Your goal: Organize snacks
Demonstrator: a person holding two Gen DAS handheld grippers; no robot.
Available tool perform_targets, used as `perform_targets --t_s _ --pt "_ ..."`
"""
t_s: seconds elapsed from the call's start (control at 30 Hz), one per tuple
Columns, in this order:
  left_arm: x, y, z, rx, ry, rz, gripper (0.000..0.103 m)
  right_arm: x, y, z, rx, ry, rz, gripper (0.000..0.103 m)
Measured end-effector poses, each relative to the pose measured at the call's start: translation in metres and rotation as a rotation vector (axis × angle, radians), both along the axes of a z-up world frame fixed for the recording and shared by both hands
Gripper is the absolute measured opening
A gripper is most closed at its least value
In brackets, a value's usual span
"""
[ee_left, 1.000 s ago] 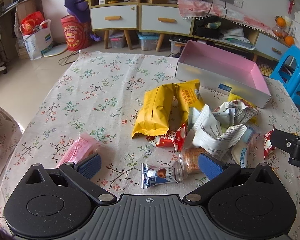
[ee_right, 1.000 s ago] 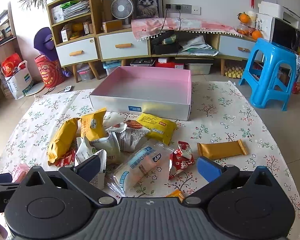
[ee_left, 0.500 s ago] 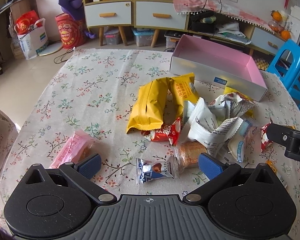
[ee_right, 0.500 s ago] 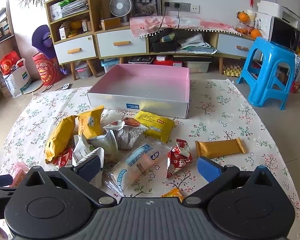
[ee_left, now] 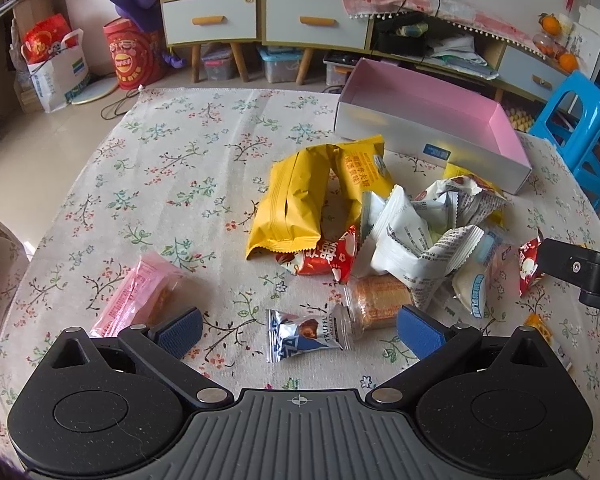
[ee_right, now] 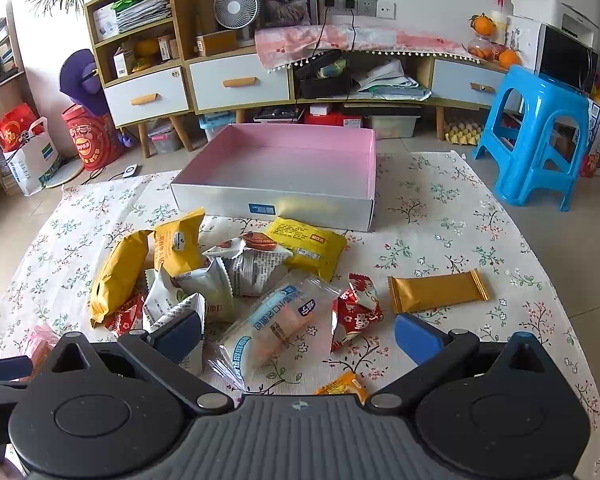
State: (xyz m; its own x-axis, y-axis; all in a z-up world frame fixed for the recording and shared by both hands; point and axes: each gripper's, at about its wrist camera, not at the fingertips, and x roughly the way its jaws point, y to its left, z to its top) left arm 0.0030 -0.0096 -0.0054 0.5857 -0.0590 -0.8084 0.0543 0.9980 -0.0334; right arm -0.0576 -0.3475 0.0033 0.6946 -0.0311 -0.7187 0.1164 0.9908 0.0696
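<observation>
Left wrist view: both hand-held grippers [ee_left: 298, 326] [ee_right: 298, 338] spread, holding nothing; yellow packet [ee_left: 454, 171] mostly hidden behind white wrappers [ee_left: 412, 240].

Left tool [ee_left: 298, 326], right tool [ee_right: 298, 332]: jaws wide, empty

A shallow rectangular cardboard box with pink lining and silver outer walls [ee_right: 276, 200] sits open at twelve o'clock on the table. Crinkled foil snack packets in yellow, white and red [ee_right: 204, 276] lie heaped toward seven o'clock of it; a flat gold wrapped bar [ee_right: 438, 290] lies apart at four o'clock.
</observation>
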Motion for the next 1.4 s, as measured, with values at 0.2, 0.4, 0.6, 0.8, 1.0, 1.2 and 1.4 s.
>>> perform_targets --t_s 0.2,0.4,0.6,0.8,1.0,1.2,1.4 --pt "0.002 0.002 0.002 0.001 0.001 -0.012 0.103 -0.001 -0.004 0.003 0.012 -0.002 -0.002 0.093" --pt "0.002 0.001 0.005 0.001 0.003 -0.03 0.103 -0.001 -0.005 0.005 0.018 0.004 0.006 0.093" --pt "0.001 -0.001 0.011 -0.01 -0.012 -0.045 0.103 0.0 -0.006 0.009 0.029 0.015 0.012 0.093" --pt "0.011 0.0 0.023 -0.015 -0.015 -0.106 0.103 0.006 -0.008 0.025 0.058 0.018 0.045 0.093" --pt "0.025 0.001 0.03 0.017 -0.008 -0.236 0.103 0.015 -0.002 0.036 0.066 0.066 0.155 0.093" --pt "0.041 0.016 0.027 -0.006 0.051 -0.318 0.103 0.029 -0.006 0.02 0.104 0.161 0.209 0.09" --pt "0.058 0.048 0.017 -0.06 0.075 -0.282 0.102 0.046 -0.018 -0.008 0.193 0.238 0.156 0.077"
